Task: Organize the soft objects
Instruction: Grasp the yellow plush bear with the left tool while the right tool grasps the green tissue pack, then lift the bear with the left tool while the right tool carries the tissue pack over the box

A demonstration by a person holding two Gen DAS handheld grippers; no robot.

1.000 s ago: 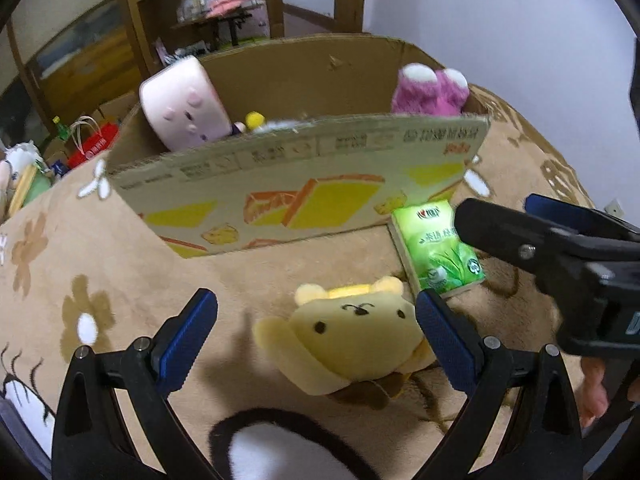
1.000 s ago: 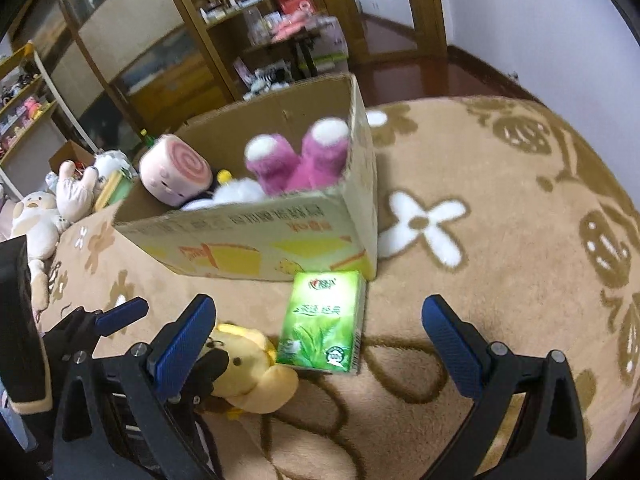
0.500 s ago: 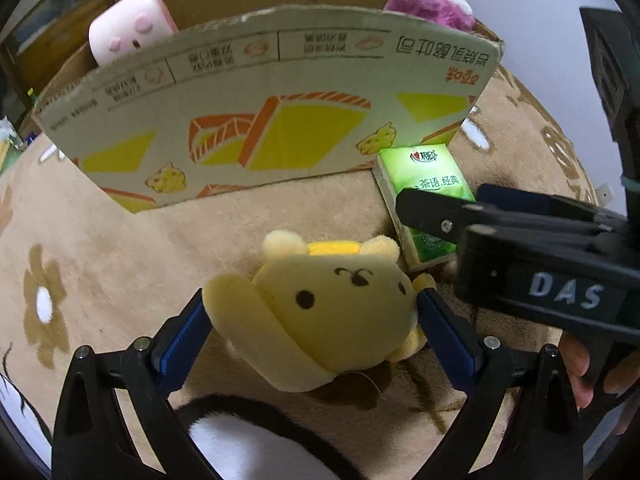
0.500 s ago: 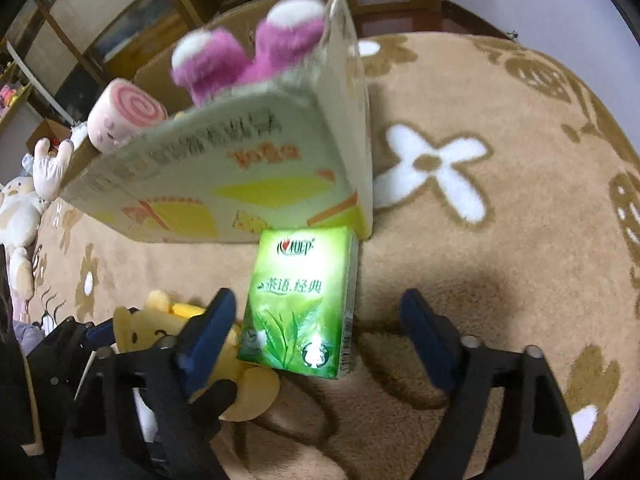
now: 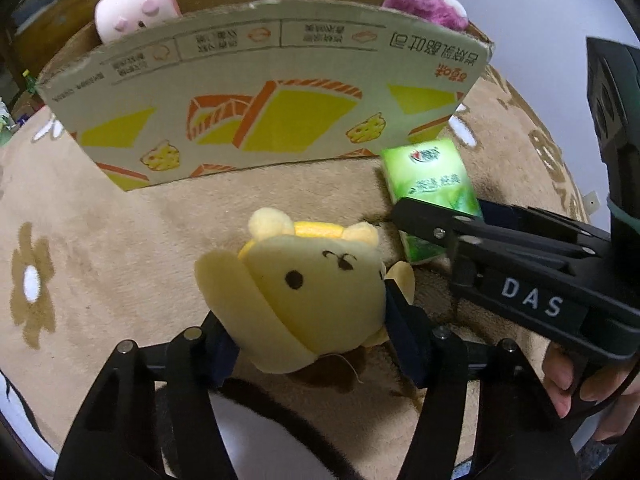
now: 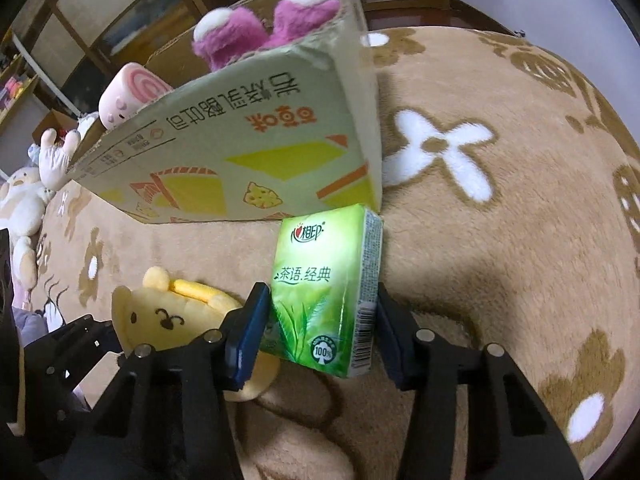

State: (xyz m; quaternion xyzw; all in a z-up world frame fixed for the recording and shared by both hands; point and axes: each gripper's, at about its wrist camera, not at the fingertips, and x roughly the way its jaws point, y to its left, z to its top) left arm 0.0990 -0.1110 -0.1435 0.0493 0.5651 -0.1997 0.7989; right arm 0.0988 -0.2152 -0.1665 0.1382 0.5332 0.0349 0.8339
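From the left wrist view, the left gripper (image 5: 310, 330) has its jaws clenched on a yellow plush bear-faced toy (image 5: 308, 292), blue pads pressing both sides of its head. The toy lies on a tan plush rug with brown and white flower patterns (image 5: 100, 248), in front of a printed cardboard box with yellow and orange graphics (image 5: 260, 116). Inside the box, a pink marshmallow-shaped plush with a face (image 5: 134, 10) shows at the left and a purple fuzzy plush with white tips (image 5: 424, 2) at the right. The green pack of tissues (image 5: 434, 184) lies just beside the box's front right corner, and the right gripper (image 5: 424, 220) reaches onto it from the right.

From the right wrist view, the right gripper (image 6: 320, 320) has its jaws closed against both sides of the green tissue pack (image 6: 326, 292), which stands just in front of the box (image 6: 256, 152) corner on the rug (image 6: 500, 260). The yellow toy (image 6: 168, 316) sits to the left, held by the left gripper (image 6: 92, 340). The purple plush (image 6: 264, 24) and the pink plush (image 6: 128, 92) stick up above the box rim.
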